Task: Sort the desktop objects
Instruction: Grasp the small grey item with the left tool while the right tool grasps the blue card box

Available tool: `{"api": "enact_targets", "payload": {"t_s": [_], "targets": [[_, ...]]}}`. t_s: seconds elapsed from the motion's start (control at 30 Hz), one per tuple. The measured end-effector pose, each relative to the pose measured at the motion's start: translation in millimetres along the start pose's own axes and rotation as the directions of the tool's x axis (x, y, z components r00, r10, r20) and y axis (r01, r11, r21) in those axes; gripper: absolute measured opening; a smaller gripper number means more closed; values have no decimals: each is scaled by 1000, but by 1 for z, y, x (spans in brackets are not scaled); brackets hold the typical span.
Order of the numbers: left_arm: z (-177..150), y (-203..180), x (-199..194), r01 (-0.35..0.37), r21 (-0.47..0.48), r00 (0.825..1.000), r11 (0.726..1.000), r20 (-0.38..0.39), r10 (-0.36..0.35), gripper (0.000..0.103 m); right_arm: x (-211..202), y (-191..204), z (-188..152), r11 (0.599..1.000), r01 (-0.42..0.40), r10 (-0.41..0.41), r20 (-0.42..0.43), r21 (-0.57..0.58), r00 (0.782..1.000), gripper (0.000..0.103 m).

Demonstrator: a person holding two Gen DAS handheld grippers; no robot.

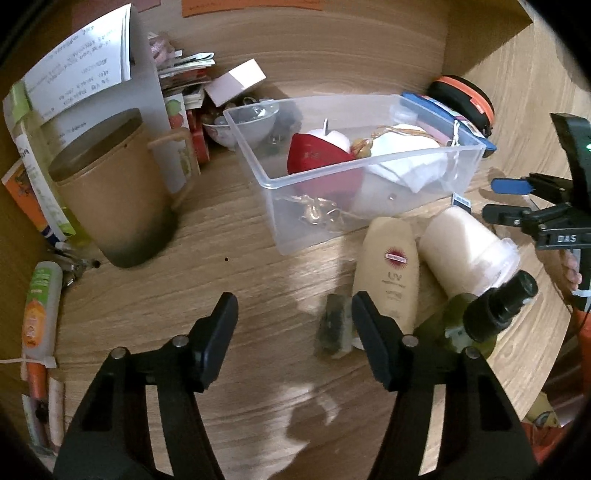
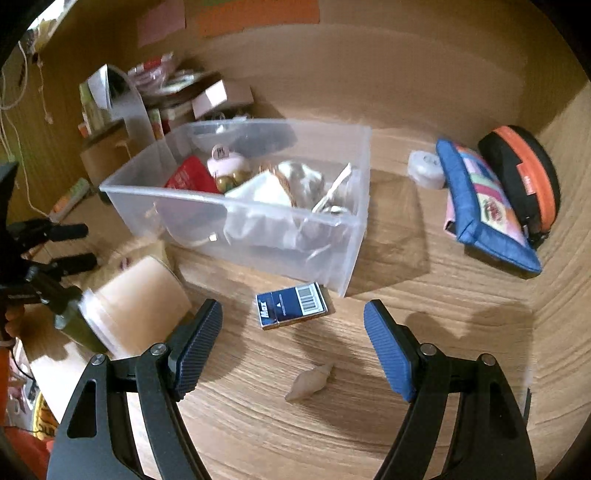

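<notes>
Right fingers [image 2: 386, 362] apart over a seashell [image 2: 309, 381], right view only.

**A cluttered home desk**

We see a wood-grain surface [image 1: 229, 229] backed by wooden panels, like a desk nook in a home. Personal things crowd it: a sunscreen bottle [image 1: 388, 273] marked UV, a tan mug [image 1: 110, 195], papers [image 1: 77, 62] propped at the back, a blue zip pouch [image 2: 484, 206] and a clear plastic bin [image 2: 258, 206] of keepsakes. Coloured notes [image 2: 258, 16] are stuck to the back panel.
</notes>
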State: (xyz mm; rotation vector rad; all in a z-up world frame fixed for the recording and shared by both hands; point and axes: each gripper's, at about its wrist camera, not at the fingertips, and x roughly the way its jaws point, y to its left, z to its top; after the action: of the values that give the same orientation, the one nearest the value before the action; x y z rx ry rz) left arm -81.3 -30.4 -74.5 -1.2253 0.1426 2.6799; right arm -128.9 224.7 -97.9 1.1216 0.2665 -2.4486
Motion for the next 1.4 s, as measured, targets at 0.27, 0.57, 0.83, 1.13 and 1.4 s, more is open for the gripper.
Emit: {"api": "enact_targets", "payload": {"t_s": [0.27,0.57,0.83,1.13,1.4], "targets": [[-5,2,3,-9,11,1000,1000,-23,10,62,14,-6,-2,1000,-15,15,-38,18,999,76],[-6,-5,15,29,22,998,999,-61,-28,35,30,-1,0,1000,9,-10,-79,-16,997,76],[-9,-14,13,24,71,999,997,-41,-21,19,41,-3,4,999,28,-30,-95,-21,995,66],[-8,-12,17,-41,49,999,998,-30,42,18,39,4,2,999,-9,6,-82,-40,997,54],[-11,-9,14,-81,36,996,996,-26,82,15,37,13,0,998,-19,15,-64,-64,998,46]]}}
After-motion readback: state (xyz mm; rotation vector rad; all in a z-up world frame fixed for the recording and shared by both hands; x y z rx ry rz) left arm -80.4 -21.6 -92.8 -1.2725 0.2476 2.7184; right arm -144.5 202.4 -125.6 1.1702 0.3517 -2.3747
